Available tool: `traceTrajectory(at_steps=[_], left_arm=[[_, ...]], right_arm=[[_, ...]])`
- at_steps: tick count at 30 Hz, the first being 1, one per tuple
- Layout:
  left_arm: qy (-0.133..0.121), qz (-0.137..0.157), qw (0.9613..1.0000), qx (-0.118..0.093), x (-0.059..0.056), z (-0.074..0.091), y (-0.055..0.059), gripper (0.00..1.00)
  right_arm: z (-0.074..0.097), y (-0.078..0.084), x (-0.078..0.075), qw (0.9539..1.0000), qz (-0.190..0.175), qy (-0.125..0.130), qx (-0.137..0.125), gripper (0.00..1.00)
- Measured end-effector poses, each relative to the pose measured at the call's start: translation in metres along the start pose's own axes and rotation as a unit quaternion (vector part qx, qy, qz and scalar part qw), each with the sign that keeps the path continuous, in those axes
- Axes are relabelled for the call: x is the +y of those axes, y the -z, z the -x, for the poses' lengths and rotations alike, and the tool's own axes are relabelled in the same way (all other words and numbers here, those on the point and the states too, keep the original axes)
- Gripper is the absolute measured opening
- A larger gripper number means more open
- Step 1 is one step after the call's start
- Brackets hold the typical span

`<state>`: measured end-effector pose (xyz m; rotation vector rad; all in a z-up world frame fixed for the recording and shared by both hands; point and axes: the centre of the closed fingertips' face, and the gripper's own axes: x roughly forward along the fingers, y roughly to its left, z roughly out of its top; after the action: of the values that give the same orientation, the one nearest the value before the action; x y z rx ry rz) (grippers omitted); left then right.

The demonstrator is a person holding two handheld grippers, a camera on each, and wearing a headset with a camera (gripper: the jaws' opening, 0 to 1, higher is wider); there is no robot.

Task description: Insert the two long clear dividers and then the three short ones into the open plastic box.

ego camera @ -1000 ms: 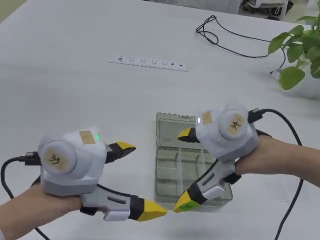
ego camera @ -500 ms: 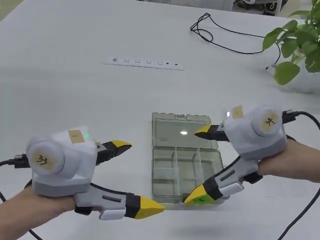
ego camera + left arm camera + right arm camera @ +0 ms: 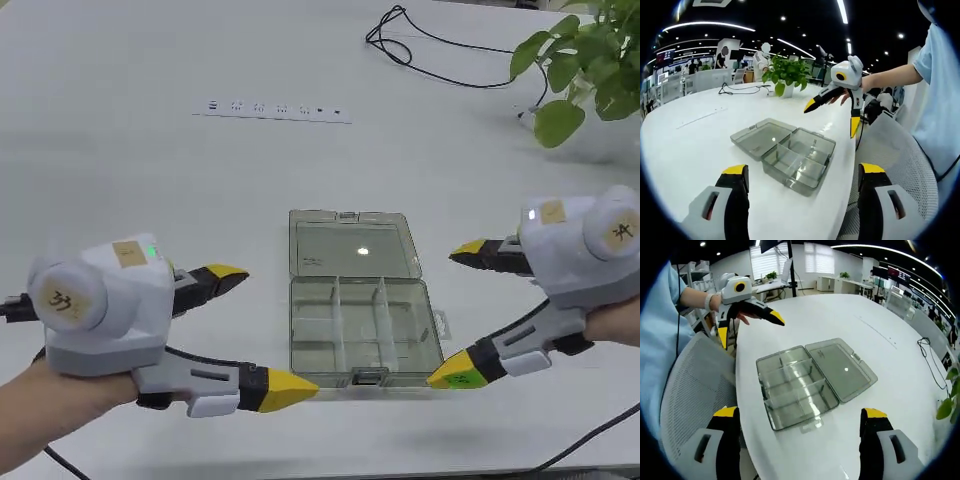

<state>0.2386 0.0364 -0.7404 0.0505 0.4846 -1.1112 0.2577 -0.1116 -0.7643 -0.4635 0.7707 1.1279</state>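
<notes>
Head view, left gripper (image 3: 270, 328), right gripper (image 3: 450, 318), gaping

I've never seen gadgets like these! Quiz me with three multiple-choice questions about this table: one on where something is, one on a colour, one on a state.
1. Where does the power strip lie? A) beyond the plastic box, farther from the person B) inside it C) propped upright against it
2. What colour are the tips of the left gripper? A) red B) yellow C) blue
3. How is the lid? A) shut B) taken away C) open, lying flat
Answers: 1 A, it lies past the lid; 2 B, both tips are yellow; 3 C, the lid lies flat beyond the compartments.
</notes>
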Motion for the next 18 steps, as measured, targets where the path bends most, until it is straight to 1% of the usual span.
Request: traceTrajectory(at_steps=[3, 4, 5, 6, 8, 9, 13, 14, 15, 18], left_arm=[[0.000, 0.000, 1.0000, 0.002, -0.001, 0.000, 0.001, 0.92], [0.000, 0.000, 1.0000, 0.003, -0.001, 0.000, 0.001, 0.92], [-0.001, 0.000, 1.0000, 0.003, -0.001, 0.000, 0.001, 0.91], [-0.001, 0.000, 1.0000, 0.003, -0.001, 0.000, 0.000, 0.92], [-0.002, -0.001, 1.0000, 0.002, 0.001, 0.001, 0.000, 0.92], [-0.003, -0.001, 1.0000, 0.002, 0.001, 0.001, -0.001, 0.92], [-0.004, 0.000, 1.0000, 0.002, 0.001, 0.001, -0.002, 0.91], [-0.005, 0.000, 1.0000, 0.002, 0.001, 0.001, -0.002, 0.91], [-0.005, 0.002, 1.0000, 0.001, 0.001, 0.000, -0.002, 0.91], [-0.005, 0.004, 1.0000, 0.003, -0.001, -0.002, 0.000, 0.91]], right_arm=[[0.008, 0.017, -0.005, 0.9997, 0.006, 0.009, 0.020, 1.00], [0.009, 0.019, -0.006, 0.9997, 0.005, 0.010, 0.023, 1.00], [0.013, 0.026, -0.007, 0.9995, 0.003, 0.010, 0.031, 1.00], [0.015, 0.029, -0.008, 0.9994, 0.002, 0.010, 0.033, 1.00], [0.022, 0.041, -0.013, 0.9987, 0.004, 0.016, 0.049, 1.00], [0.024, 0.045, -0.015, 0.9984, 0.006, 0.017, 0.053, 1.00], [0.032, 0.065, -0.022, 0.9964, 0.010, 0.017, 0.082, 0.99], [0.033, 0.068, -0.024, 0.9961, 0.009, 0.017, 0.086, 0.98], [0.035, 0.072, -0.025, 0.9954, 0.012, 0.015, 0.094, 0.97], [0.037, 0.079, -0.025, 0.9939, 0.022, 0.007, 0.108, 0.95]])
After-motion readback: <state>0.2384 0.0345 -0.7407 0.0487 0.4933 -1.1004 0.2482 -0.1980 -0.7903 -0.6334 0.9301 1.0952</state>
